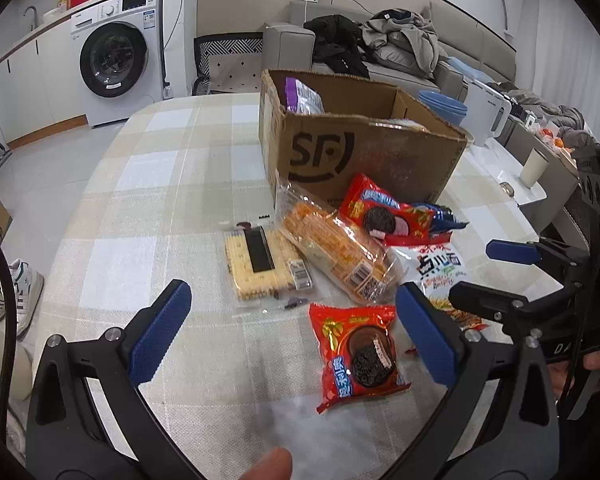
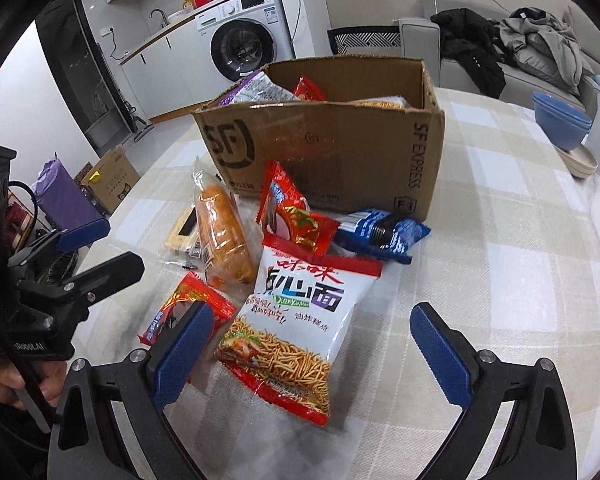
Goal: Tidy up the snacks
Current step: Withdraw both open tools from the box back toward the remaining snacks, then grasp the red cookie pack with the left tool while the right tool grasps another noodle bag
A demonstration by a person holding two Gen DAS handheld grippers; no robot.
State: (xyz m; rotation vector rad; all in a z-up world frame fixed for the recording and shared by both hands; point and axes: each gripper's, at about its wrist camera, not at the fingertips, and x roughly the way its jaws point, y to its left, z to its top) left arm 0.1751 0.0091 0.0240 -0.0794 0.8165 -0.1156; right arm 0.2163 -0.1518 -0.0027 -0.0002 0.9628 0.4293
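A cardboard box stands on the checked tablecloth with several snack bags inside. In front of it lie a red Oreo pack, a second red Oreo pack, a blue pack, an orange bread loaf, a yellow cracker pack and a white noodle-snack bag. My left gripper is open, just above the near Oreo pack. My right gripper is open, with the noodle-snack bag between its fingers.
Blue bowls and a white kettle stand at the table's right side, with a cup beyond. A washing machine and a sofa with clothes lie behind. Shoes are on the floor to the left.
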